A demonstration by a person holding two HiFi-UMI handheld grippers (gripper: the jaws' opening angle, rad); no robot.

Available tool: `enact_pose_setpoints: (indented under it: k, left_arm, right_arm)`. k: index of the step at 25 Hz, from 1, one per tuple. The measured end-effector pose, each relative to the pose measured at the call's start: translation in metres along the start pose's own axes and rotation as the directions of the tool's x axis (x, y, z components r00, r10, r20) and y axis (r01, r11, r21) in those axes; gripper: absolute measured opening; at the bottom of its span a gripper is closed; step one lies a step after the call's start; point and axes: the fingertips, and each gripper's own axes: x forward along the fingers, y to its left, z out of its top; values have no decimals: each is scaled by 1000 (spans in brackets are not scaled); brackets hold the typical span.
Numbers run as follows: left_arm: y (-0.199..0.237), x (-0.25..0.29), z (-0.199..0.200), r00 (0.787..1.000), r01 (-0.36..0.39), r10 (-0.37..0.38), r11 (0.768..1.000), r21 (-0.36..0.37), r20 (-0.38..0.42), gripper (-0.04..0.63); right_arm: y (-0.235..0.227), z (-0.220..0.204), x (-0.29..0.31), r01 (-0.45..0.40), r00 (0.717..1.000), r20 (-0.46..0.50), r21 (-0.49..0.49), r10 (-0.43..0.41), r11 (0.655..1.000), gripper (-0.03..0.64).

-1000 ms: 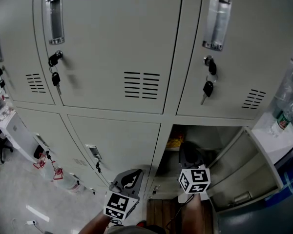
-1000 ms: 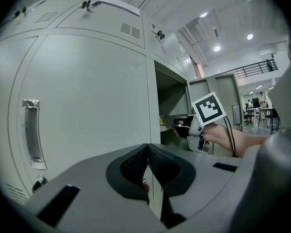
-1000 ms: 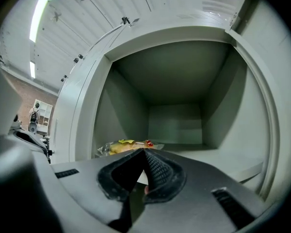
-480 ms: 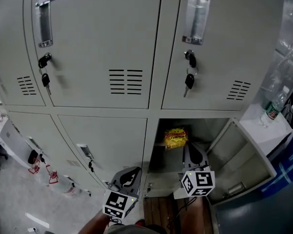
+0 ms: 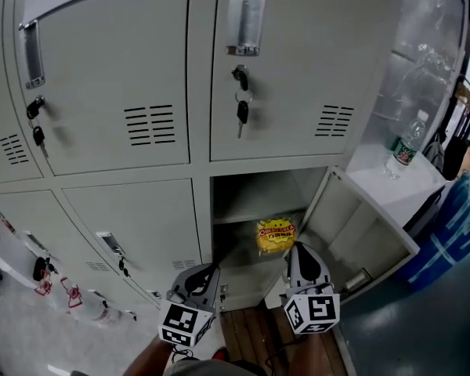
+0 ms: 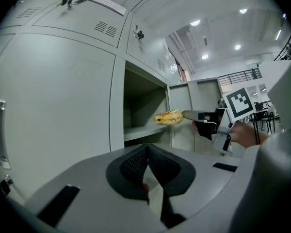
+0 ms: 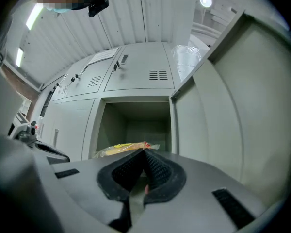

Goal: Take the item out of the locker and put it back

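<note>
Two grippers hung low before the lockers. The right gripper (image 5: 291,247) was clamped on the edge of a yellow snack packet (image 5: 275,236), held seemingly just outside the open compartment (image 5: 251,202). The left gripper (image 5: 209,269) was closed on nothing.

Yellow snack packet (image 5: 276,236), level (edge gripped), before open locker (image 5: 247,196)

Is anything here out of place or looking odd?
Nothing is damaged or spilled. One lower locker door hangs open while the others in view are closed. A yellow snack packet hangs in front of that opening, pinched by the right gripper rather than lying on the shelf.
</note>
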Motion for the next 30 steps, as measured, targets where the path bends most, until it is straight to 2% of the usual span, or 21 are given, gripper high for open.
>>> enact_pose_setpoints:
  k: [6, 13, 22, 30]
  left_arm:
    - [-30, 3, 2, 999, 51, -51, 999, -2, -4, 23]
    - [-56, -3, -5, 997, 80, -80, 997, -7, -18, 23]
    - [-74, -15, -13, 997, 66, -66, 998, -16, -40, 23]
    - [-79, -17, -12, 997, 54, -55, 998, -13, -48, 23]
  right_arm:
    - [-5, -14, -41, 36, 999, -33, 37, -35, 999, 15]
    - [0, -38, -80, 39, 996, -78, 67, -34, 997, 15]
    - [2, -67, -124, 61, 989, -143, 127, -43, 990, 15]
    - [5, -70, -134, 44, 988, -150, 149, -22, 988, 16]
